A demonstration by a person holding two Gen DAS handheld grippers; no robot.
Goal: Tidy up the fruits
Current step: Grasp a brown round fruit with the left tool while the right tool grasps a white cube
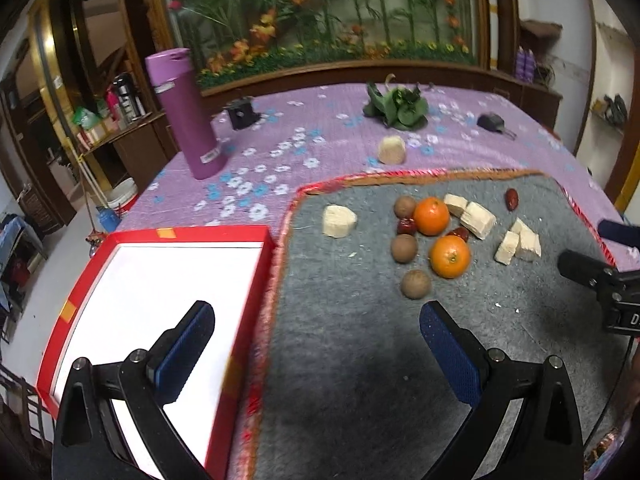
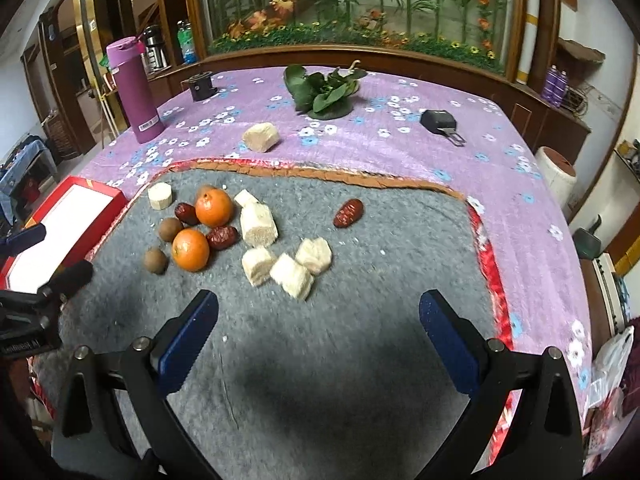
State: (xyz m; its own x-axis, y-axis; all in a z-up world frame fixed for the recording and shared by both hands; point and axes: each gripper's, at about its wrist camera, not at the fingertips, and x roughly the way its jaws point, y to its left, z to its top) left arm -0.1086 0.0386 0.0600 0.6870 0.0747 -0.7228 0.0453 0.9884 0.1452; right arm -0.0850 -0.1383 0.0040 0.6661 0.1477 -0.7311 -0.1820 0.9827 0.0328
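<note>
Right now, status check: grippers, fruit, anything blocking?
Left gripper open, empty, hovering. Right gripper open, empty. Fruit pile loose on grey mat; red box holds nothing. Nothing between the fingers and the fruit.

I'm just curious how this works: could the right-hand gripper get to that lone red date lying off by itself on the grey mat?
Probably yes. The right gripper is open and empty, and the red date lies apart from the other fruit on the grey mat, with only bare mat between them.
</note>
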